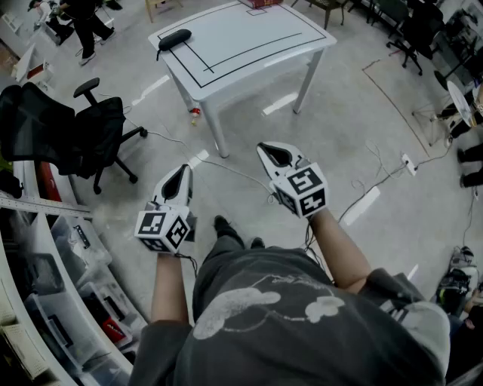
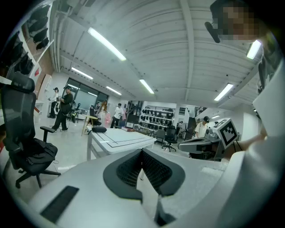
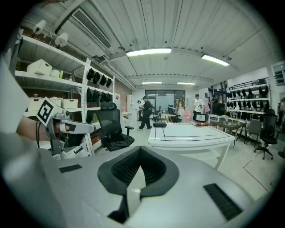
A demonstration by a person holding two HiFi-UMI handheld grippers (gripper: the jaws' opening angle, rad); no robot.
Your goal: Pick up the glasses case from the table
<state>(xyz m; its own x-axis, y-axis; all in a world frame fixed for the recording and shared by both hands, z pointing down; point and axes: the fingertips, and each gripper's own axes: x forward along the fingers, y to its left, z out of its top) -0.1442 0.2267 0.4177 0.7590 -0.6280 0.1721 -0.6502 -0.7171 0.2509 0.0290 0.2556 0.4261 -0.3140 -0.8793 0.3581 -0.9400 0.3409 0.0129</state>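
A dark, oblong glasses case was recorded lying on the white worktop, at its far left corner, well apart from both grippers. The left hand-held gripper was seen with jaws closed together, nothing held between them. The right hand-held gripper was likewise seen closed and empty, held over the floor short of the worktop. A black office chair was noted at the left.

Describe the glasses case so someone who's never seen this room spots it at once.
Find the white table ahead on the grey floor. At its left end, outside the black outline, lies the glasses case: a dark, rounded oblong, unlike the reddish thing at the far edge.
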